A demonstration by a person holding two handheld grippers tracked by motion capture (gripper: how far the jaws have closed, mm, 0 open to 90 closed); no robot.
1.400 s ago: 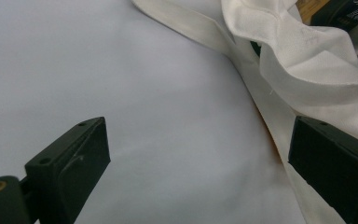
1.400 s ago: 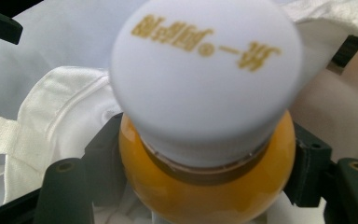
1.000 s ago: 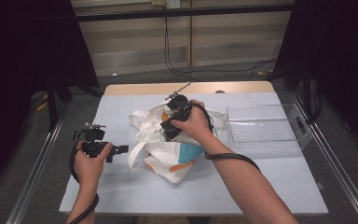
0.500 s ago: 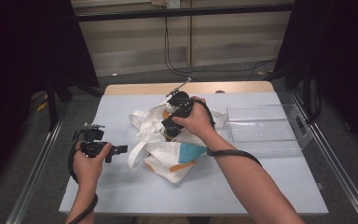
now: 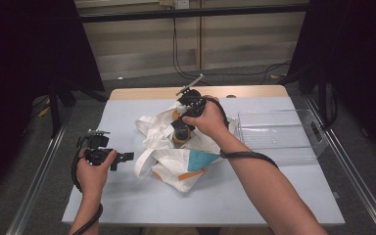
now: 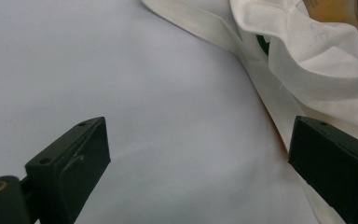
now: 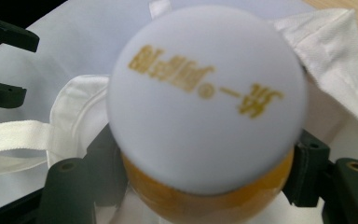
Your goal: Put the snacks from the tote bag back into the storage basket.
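A bottle with a white cap printed in gold and an orange body stands upright between the jaws of my right gripper, which is shut on it just below the cap. In the high view that gripper points down and holds the bottle over the mouth of a crumpled white tote bag with teal and orange patches. My left gripper hovers left of the bag, level with the table, open and holding nothing. Its jaws frame bare table, with the bag's strap and folds at the right.
A clear plastic tray sits right of the bag on the pale blue table. Metal rails run along both table sides. Cables lie on the floor behind the table. The left gripper's jaws show at the far left of the right gripper view.
My right gripper has risen a little with the bottle, drawing it higher over the bag. The left hand has stayed where it was.
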